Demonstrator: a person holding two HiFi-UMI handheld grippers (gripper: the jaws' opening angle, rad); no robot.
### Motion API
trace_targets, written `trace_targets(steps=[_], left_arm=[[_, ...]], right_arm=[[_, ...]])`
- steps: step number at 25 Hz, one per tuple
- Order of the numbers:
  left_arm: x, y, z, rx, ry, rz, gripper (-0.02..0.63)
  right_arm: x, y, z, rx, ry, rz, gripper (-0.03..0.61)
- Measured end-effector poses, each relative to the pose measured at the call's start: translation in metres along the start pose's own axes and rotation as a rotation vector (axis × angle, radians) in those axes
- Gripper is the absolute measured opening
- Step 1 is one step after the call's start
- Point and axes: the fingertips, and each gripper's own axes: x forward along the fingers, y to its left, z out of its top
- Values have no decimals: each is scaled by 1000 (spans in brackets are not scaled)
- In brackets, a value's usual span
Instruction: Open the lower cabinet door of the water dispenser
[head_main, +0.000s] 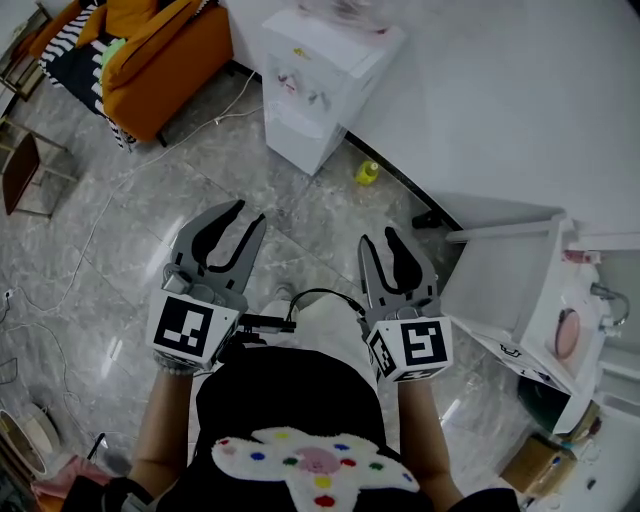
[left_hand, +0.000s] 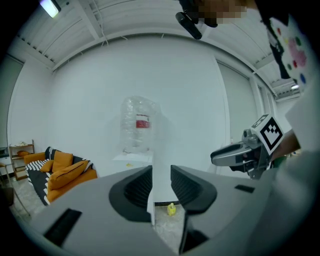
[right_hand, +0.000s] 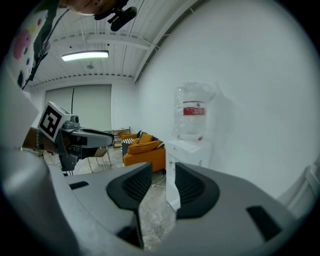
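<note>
Bottle label red (print perhaps there, unreadable); dispenser white.

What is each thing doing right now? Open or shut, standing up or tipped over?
left tool: open, nothing in it.
right tool: open, nothing in it.
lower cabinet door: looks shut.
water bottle: upright on top of the water dispenser.
yellow bottle: standing upright.

grey marble floor; white wall; orange sofa.
</note>
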Motion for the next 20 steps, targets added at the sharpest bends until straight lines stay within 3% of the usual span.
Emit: trace_targets(steps=[20], left_arm=[[-10,22,-5,-16,-24,97,118]], right_arm=[[24,-6,-6,-38,36,56,130]])
